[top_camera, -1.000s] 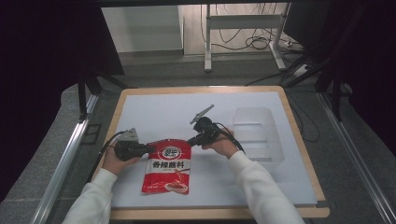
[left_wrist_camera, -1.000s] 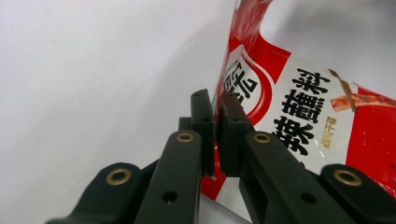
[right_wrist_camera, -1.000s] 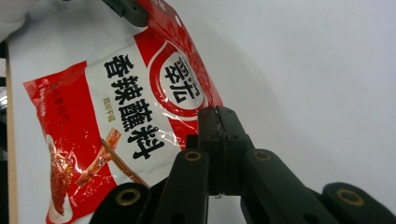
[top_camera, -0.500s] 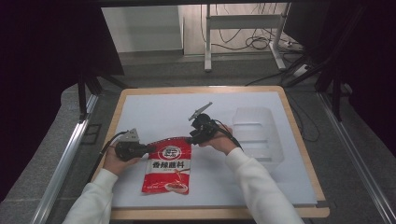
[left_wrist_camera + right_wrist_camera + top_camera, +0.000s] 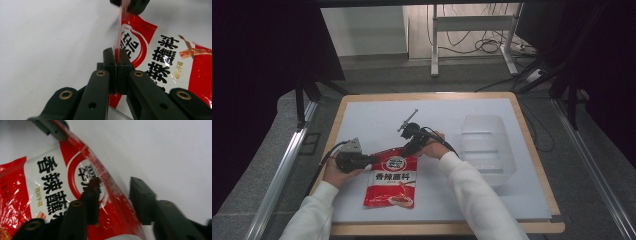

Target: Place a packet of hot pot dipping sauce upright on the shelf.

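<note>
Right now I have my left gripper [image 5: 116, 58] clamped on the top edge of the red and white foil sachet with black lettering [image 5: 393, 181], which lies flat near the front of the white table [image 5: 372, 120]. My right gripper [image 5: 112, 195] straddles that edge, jaws apart, beside a clear plastic tub [image 5: 486, 148].

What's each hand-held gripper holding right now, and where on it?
The left hand-held gripper is shut on the red packet's top edge. The right hand-held gripper is open astride that edge, holding nothing.
</note>
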`<state>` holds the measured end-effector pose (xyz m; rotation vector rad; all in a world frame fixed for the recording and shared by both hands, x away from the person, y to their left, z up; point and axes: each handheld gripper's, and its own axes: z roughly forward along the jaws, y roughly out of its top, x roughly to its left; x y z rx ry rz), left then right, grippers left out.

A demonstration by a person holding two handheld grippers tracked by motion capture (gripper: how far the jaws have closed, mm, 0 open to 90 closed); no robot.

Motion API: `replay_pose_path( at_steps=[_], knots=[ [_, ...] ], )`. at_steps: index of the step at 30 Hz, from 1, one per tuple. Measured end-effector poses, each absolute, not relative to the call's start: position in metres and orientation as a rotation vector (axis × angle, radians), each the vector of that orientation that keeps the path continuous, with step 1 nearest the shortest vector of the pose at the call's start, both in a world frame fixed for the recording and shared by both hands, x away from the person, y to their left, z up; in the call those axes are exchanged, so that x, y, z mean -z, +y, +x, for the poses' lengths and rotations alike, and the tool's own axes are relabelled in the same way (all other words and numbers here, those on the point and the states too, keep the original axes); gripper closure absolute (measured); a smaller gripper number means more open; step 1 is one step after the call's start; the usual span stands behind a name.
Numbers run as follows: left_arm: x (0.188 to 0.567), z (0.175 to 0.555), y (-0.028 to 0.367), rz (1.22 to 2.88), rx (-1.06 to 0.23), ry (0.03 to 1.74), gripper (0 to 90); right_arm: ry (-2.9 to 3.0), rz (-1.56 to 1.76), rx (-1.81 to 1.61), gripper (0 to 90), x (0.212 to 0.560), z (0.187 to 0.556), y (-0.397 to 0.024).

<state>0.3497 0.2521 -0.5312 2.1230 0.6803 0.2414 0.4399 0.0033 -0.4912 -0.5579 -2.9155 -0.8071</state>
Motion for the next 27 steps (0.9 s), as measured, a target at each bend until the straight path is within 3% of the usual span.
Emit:
replay_pose_path(
  at_steps=[8,15,19,20,27],
  knots=[
    [0.531,0.350,0.252,2.122,-0.237,0.683,88.5,-2.894,-0.500,0.757,84.4,0.496,0.440,0.004],
    [0.531,0.350,0.252,2.110,-0.239,0.694,87.1,-2.906,-0.476,0.763,87.8,0.493,0.437,0.003],
    [0.532,0.350,0.253,2.076,-0.241,0.721,79.2,-2.898,-0.471,0.775,88.1,0.492,0.436,0.002],
    [0.532,0.350,0.254,2.067,-0.242,0.744,63.4,-2.896,-0.479,0.778,88.1,0.490,0.434,0.002],
    [0.525,0.344,0.261,2.043,-0.266,0.784,40.2,-2.889,-0.480,0.784,88.4,0.480,0.430,-0.001]
  ],
)
